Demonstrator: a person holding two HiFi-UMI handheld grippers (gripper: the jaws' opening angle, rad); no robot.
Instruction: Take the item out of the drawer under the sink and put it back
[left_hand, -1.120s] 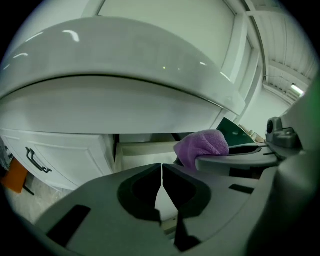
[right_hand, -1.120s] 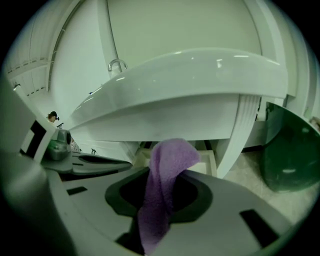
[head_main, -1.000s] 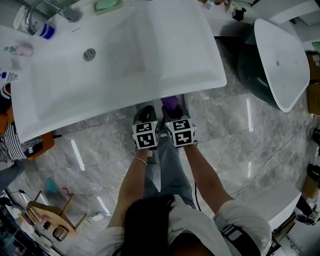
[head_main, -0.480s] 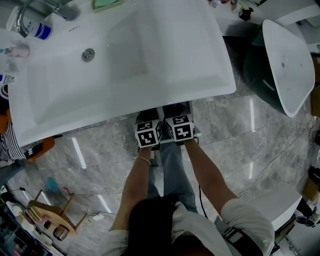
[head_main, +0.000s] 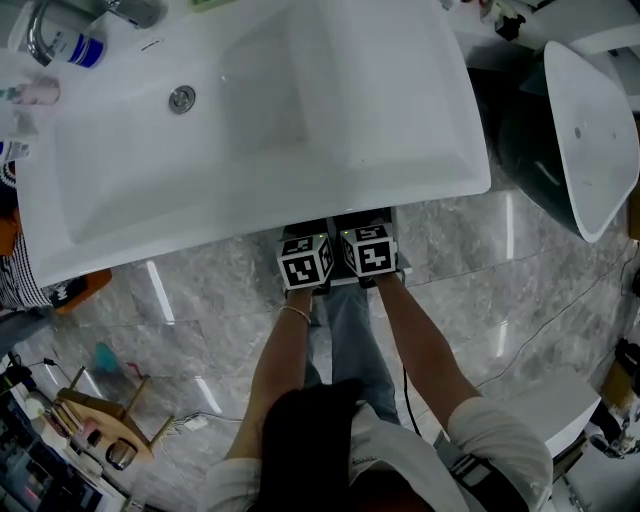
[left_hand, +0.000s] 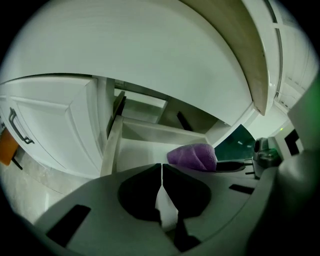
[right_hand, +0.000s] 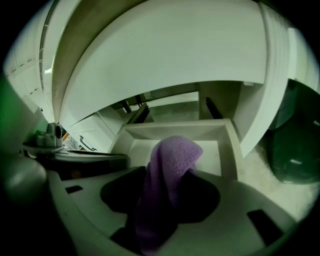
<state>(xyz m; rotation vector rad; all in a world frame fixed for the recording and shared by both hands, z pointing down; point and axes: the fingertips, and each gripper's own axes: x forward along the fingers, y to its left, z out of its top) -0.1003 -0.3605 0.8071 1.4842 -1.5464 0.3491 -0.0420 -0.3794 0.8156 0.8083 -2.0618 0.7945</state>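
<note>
Now jaws of the right gripper (right_hand: 166, 176) have just been parting around the purple cloth (right_hand: 172, 152); left gripper (left_hand: 161, 169) clenched empty.

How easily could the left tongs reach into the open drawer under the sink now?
Probably yes, easily: the left tongs, shut and empty, point into the open drawer, and nothing stands between; the purple cloth is off to their right.

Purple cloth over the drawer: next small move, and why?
Likely open the right gripper fully and back out: its fingers have just been opening, the purple cloth hangs between them, and it is above the open drawer.
</note>
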